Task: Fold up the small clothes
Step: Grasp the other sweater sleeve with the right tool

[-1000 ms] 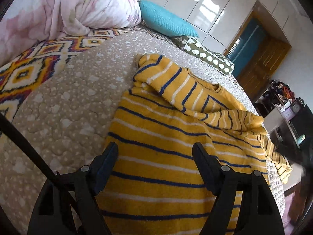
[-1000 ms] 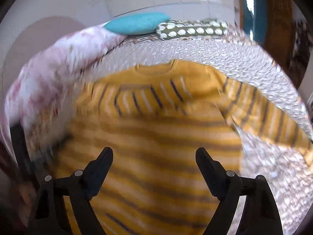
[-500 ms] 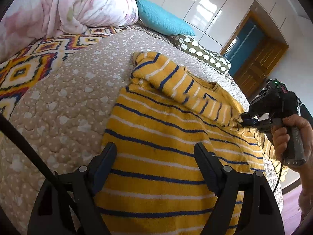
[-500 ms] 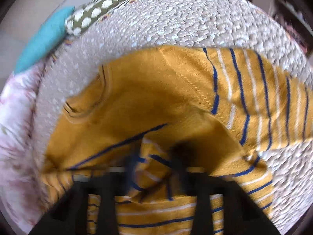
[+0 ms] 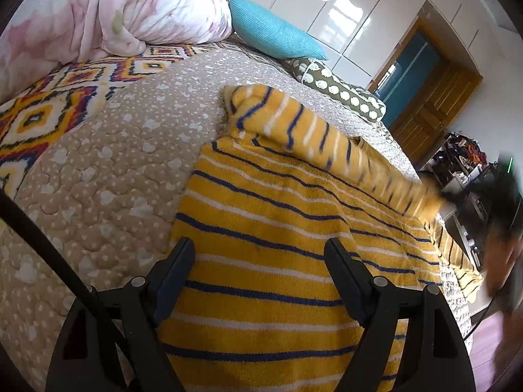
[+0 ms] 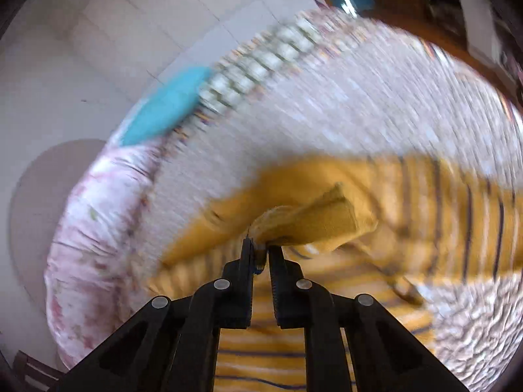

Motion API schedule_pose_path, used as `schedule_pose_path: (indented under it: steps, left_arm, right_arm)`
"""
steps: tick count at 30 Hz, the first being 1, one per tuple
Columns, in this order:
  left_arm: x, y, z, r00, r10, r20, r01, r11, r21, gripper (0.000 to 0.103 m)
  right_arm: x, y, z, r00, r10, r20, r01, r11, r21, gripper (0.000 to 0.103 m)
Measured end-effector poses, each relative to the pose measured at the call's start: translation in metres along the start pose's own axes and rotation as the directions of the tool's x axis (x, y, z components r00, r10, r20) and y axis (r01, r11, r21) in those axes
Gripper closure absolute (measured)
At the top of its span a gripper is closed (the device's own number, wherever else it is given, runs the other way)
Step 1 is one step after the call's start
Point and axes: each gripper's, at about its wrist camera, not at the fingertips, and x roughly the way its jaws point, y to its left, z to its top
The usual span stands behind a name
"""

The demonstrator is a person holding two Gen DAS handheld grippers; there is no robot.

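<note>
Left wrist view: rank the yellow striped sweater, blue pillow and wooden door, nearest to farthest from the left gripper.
1. Yellow striped sweater: spread on the bed directly beneath the open left gripper, between its fingers.
2. Blue pillow: at the far end of the bed, ahead and slightly left.
3. Wooden door: beyond the bed, in the far right wall.

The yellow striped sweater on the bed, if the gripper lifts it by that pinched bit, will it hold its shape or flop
Probably flop: the yellow striped sweater drapes over the bed, its sleeve folded across the body. The right gripper has bunched an edge into a wad. Its fuzzy knit likely grips, not slips.
</note>
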Motion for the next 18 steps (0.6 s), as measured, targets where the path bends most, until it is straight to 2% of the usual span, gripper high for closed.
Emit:
schedule_pose_path:
  steps: [3, 4, 5, 6, 10, 12, 13, 14, 16, 18]
  left_arm:
    - [0.000, 0.002, 0.000, 1.000, -0.009, -0.002, 0.009, 1.000, -0.014, 0.022]
    - [0.001, 0.003, 0.000, 1.000, -0.010, -0.003, 0.010, 1.000, -0.016, 0.022]
    - [0.001, 0.003, 0.000, 1.000, -0.009, -0.003, 0.009, 1.000, -0.017, 0.022]
    - [0.001, 0.002, 0.000, 1.000, -0.007, -0.003, 0.007, 1.000, -0.015, 0.021]
    - [0.002, 0.000, 0.000, 1.000, -0.001, -0.005, 0.000, 1.000, -0.005, 0.020]
    - [0.002, -0.001, 0.000, 1.000, 0.004, -0.006, -0.004, 1.000, -0.001, 0.019]
    - [0.002, -0.001, 0.000, 1.000, 0.005, -0.006, -0.005, 1.000, 0.001, 0.019]
    - [0.003, -0.001, 0.000, 1.000, 0.005, -0.006, -0.005, 1.000, 0.002, 0.019]
    - [0.003, -0.001, 0.000, 1.000, 0.005, -0.005, -0.005, 1.000, 0.001, 0.019]
    - [0.003, -0.001, 0.000, 1.000, 0.000, -0.004, 0.000, 1.000, 0.000, 0.018]
  right_arm:
    - [0.011, -0.061, -0.032, 0.998, -0.032, -0.061, 0.036, 0.997, 0.072, 0.092]
    - [0.013, -0.074, -0.039, 0.998, -0.021, -0.066, 0.027, 0.996, 0.087, 0.094]
    - [0.006, -0.086, -0.047, 0.998, 0.008, -0.059, -0.002, 0.995, 0.103, 0.101]
    - [-0.003, -0.095, -0.053, 0.999, 0.024, -0.048, -0.019, 0.994, 0.111, 0.101]
    - [-0.033, -0.090, -0.052, 0.999, -0.046, 0.005, 0.046, 0.999, 0.014, 0.094]
    - [-0.046, -0.081, -0.043, 0.997, -0.052, 0.051, 0.054, 0.998, -0.037, 0.094]
    - [-0.052, -0.075, -0.039, 0.997, -0.042, 0.065, 0.045, 0.998, -0.046, 0.084]
    - [-0.054, -0.071, -0.033, 0.996, -0.032, 0.078, 0.036, 0.998, -0.051, 0.063]
    - [-0.050, -0.062, -0.017, 0.994, -0.021, 0.104, 0.025, 0.999, -0.040, 0.043]
    - [-0.032, -0.050, 0.001, 0.994, -0.053, 0.093, 0.057, 0.997, -0.046, 0.043]
